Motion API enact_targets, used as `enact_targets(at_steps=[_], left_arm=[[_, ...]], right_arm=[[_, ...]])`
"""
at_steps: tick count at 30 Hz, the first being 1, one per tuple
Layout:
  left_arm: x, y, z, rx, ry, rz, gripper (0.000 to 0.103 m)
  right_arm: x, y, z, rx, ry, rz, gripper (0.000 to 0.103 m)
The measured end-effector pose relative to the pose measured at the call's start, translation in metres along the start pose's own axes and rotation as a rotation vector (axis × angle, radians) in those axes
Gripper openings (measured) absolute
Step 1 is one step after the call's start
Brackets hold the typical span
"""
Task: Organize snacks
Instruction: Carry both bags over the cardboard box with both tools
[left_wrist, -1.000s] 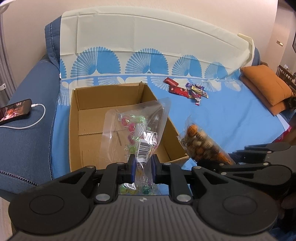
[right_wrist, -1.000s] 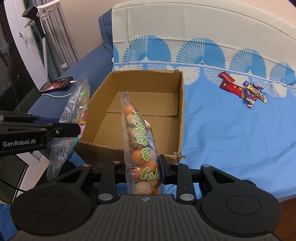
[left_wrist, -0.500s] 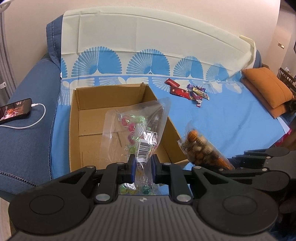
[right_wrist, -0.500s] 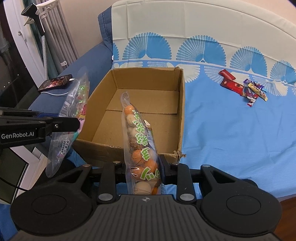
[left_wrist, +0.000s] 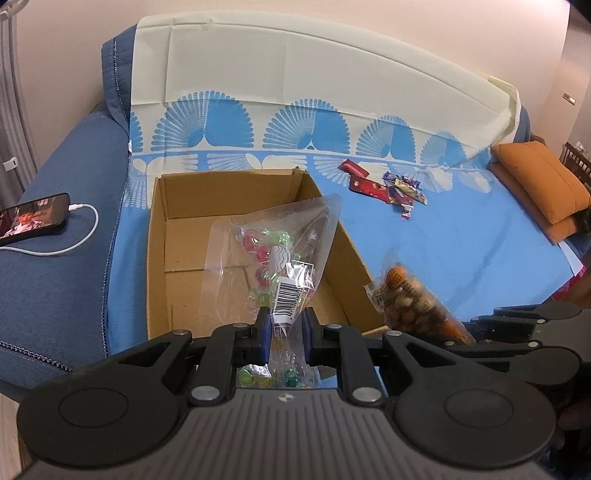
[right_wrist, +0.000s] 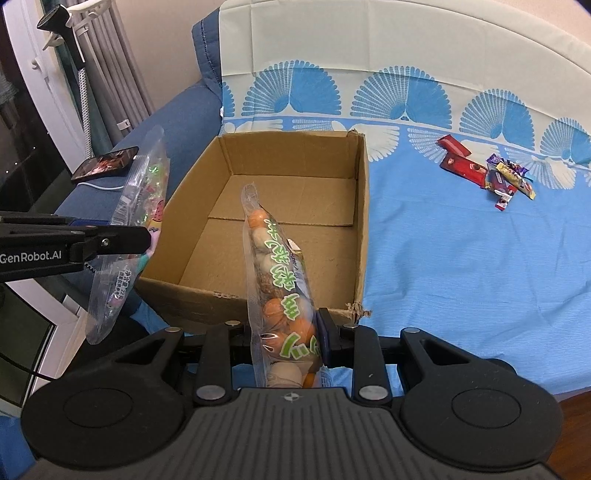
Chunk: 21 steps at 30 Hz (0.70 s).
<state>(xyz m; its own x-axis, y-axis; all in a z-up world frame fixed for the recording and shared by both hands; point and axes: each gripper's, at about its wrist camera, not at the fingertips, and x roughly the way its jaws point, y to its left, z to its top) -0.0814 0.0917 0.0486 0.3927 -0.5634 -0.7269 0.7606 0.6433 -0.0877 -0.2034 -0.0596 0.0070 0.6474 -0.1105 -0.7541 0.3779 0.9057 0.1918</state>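
An open cardboard box sits on the blue bedsheet. My left gripper is shut on a clear bag of coloured candies, held upright at the box's near edge; the bag also shows in the right wrist view. My right gripper is shut on a long bag of orange and white snack balls, upright just short of the box's near wall; the left wrist view shows it too. A small pile of wrapped snacks lies on the sheet beyond the box, to the right.
A phone on a white charging cable lies on the dark blue armrest to the left. Orange cushions lie at the far right. A window and curtains stand at the left. The box holds nothing visible inside.
Both grippers keep their bags. The views have shifted slightly, with the box and the snack pile a little farther and lower in frame.
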Motion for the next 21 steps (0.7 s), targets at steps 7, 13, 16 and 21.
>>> enact_targets(at_steps=[7,13,16,21], left_arm=[[0.007,0.009,0.012,-0.016,-0.011,0.019,0.019],[0.02,0.018,0.027,-0.03,-0.017,0.028,0.019],[0.03,0.022,0.034,-0.036,-0.014,0.032,0.019],[0.048,0.03,0.045,-0.051,-0.006,0.036,0.019]], right_arm=[[0.009,-0.001,0.01,0.004,-0.008,0.006,0.03],[0.023,-0.001,0.024,0.01,-0.01,0.012,0.03],[0.032,-0.002,0.031,0.016,-0.009,0.015,0.03],[0.049,-0.005,0.045,0.019,-0.006,0.018,0.03]])
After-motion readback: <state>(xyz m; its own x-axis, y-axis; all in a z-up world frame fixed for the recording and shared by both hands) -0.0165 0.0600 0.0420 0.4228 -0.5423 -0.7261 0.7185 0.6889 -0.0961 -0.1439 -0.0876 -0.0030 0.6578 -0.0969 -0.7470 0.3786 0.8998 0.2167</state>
